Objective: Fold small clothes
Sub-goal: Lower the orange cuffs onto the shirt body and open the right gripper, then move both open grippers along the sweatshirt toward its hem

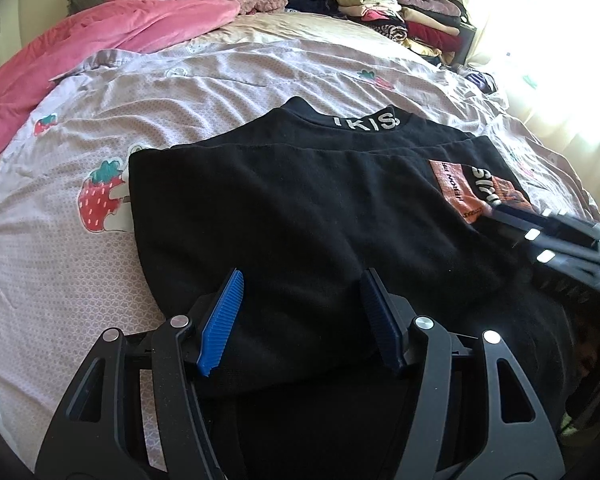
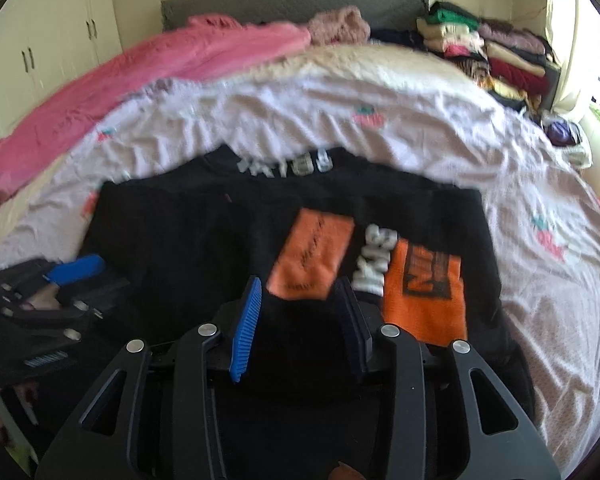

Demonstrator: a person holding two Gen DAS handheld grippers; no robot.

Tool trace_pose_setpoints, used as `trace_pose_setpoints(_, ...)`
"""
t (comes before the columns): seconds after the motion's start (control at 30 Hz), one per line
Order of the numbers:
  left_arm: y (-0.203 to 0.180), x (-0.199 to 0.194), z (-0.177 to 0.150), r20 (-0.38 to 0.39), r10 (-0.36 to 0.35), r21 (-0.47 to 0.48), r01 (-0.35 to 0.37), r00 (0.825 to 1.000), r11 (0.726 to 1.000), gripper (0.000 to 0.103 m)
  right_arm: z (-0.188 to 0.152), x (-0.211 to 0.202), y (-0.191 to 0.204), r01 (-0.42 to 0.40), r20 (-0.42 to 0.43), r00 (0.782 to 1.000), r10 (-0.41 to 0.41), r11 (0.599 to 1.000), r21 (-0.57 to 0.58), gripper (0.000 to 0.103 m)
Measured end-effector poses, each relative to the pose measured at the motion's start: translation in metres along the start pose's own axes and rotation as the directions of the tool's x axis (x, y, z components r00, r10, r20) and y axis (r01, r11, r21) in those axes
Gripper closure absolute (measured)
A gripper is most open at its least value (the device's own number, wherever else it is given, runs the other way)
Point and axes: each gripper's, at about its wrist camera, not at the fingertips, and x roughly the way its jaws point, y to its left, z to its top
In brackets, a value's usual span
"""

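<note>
A black shirt [image 1: 300, 200] with white lettering on the collar and orange patches lies partly folded on the bed; it also shows in the right wrist view [image 2: 204, 240]. My left gripper [image 1: 300, 296] is open, its blue pads just over the shirt's near edge, holding nothing. My right gripper [image 2: 300, 300] is open above the near part of the shirt, beside the orange patches [image 2: 312, 256]. The right gripper also shows at the right edge of the left wrist view [image 1: 556, 232]. The left gripper shows at the left of the right wrist view [image 2: 72, 272].
The shirt lies on a pale strawberry-print sheet [image 1: 180, 92]. A pink blanket [image 1: 100, 44] lies at the far left. Stacks of folded clothes [image 1: 400, 12] stand at the far right corner by a bright window. White cupboards [image 2: 40, 48] stand beyond the bed.
</note>
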Motion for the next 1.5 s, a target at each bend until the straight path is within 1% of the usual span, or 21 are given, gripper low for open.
trace_pose_setpoints(0.07,0.0,0.0,0.0,-0.001,-0.001,0.0,0.001,1.0,1.0,0.049,-0.006,0.006,-0.004,-0.016,-0.006,1.0,0.016,1.0,0.006,0.064)
trace_pose_setpoints(0.3,-0.001,-0.001,0.0,0.0,0.004,0.003,-0.004,1.0,1.0,0.05,-0.009,0.004,-0.004,-0.01,0.003,1.0,0.01,1.0,0.017,0.064)
trace_pose_setpoints(0.37,-0.002,-0.002,0.0,0.0,0.009,0.009,-0.009,1.0,1.0,0.049,-0.009,0.001,-0.004,-0.009,0.005,1.0,0.009,1.0,0.025,0.061)
trace_pose_setpoints(0.43,-0.003,-0.003,-0.001,-0.002,0.007,0.008,-0.007,1.0,1.0,0.049,-0.01,-0.003,-0.003,-0.014,0.008,1.0,0.013,1.0,0.028,0.056)
trace_pose_setpoints(0.63,-0.004,-0.006,0.0,-0.003,0.008,0.008,-0.008,1.0,1.0,0.047,-0.012,-0.012,0.0,-0.034,0.017,0.999,0.033,0.999,0.033,0.046)
trace_pose_setpoints(0.67,-0.004,-0.007,0.0,-0.002,0.006,0.008,-0.006,1.0,1.0,0.045,-0.012,-0.013,0.001,-0.036,0.018,0.999,0.035,0.999,0.034,0.045)
trace_pose_setpoints(0.73,-0.003,-0.012,-0.001,0.003,0.002,0.005,-0.002,1.0,1.0,0.042,-0.012,-0.015,0.001,-0.04,0.022,0.999,0.04,0.999,0.036,0.04)
trace_pose_setpoints(0.93,0.001,-0.023,0.001,0.017,0.006,-0.011,-0.006,1.0,1.0,0.036,-0.012,-0.022,0.001,-0.054,0.036,0.998,0.053,0.997,0.047,0.032)
trace_pose_setpoints(0.97,0.003,-0.024,0.001,0.02,0.006,-0.015,-0.005,1.0,1.0,0.033,-0.011,-0.023,0.002,-0.055,0.037,0.998,0.053,0.997,0.045,0.03)
trace_pose_setpoints(1.07,0.006,-0.03,0.003,0.034,0.008,-0.025,-0.008,0.999,1.0,0.032,-0.011,-0.027,0.003,-0.038,0.048,0.998,0.035,0.998,0.043,0.021)
trace_pose_setpoints(1.1,0.007,-0.031,0.004,0.037,0.013,-0.027,-0.012,0.999,1.0,0.025,-0.012,-0.028,0.002,-0.029,0.053,0.998,0.026,0.999,0.043,0.018)
trace_pose_setpoints(1.17,0.011,-0.034,0.004,0.045,0.029,-0.034,-0.027,0.999,0.999,0.018,-0.012,-0.03,0.0,-0.026,0.057,0.998,0.023,0.998,0.049,0.017)
trace_pose_setpoints(1.23,0.012,-0.037,0.005,0.048,0.03,-0.038,-0.028,0.998,0.999,0.018,-0.012,-0.034,-0.003,-0.027,0.062,0.998,0.023,0.998,0.06,0.017)
trace_pose_setpoints(1.3,0.013,-0.039,0.005,0.053,0.042,-0.04,-0.04,0.998,0.998,0.012,-0.011,-0.036,-0.006,-0.024,0.067,0.998,0.02,0.998,0.066,0.015)
trace_pose_setpoints(1.5,0.014,-0.044,0.006,0.06,0.062,-0.033,-0.06,0.996,0.998,0.01,-0.011,-0.044,-0.007,-0.022,0.081,0.997,0.016,0.997,0.067,0.015)
